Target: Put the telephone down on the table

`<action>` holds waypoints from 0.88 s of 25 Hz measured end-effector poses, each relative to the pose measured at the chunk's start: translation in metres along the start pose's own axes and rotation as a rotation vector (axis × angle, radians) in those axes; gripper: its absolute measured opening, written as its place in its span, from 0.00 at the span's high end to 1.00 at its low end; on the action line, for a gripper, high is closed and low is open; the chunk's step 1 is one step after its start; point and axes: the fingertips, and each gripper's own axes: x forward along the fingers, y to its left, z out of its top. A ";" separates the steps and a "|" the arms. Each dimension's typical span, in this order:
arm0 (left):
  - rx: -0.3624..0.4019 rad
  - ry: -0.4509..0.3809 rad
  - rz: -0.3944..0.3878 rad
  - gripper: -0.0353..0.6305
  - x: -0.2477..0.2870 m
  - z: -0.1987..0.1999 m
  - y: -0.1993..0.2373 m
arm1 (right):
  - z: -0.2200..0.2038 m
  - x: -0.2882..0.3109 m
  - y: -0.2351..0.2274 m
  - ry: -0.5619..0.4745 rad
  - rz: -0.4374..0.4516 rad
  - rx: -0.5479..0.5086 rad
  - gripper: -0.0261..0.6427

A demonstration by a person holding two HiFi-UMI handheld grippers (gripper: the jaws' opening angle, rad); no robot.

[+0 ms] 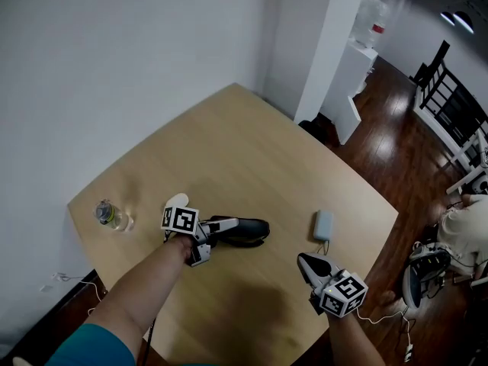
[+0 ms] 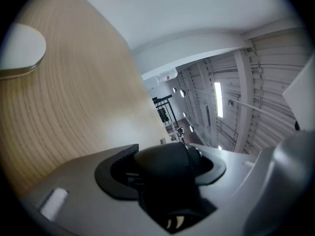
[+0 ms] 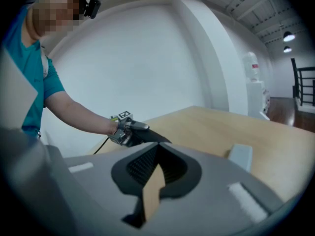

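Left hand-held gripper (image 1: 216, 233) around telephone (image 1: 248, 229)

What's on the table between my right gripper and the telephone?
Nothing: the head view shows bare table between the right gripper and the telephone; the grey box sits off that line.

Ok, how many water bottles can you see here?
2: a small plastic bottle on the table's left corner, and a large jug atop the white dispenser at the back right. None seem hidden.
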 end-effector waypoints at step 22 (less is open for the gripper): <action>0.173 0.013 0.535 0.31 -0.033 0.005 0.045 | -0.003 -0.016 0.017 -0.031 0.012 0.036 0.96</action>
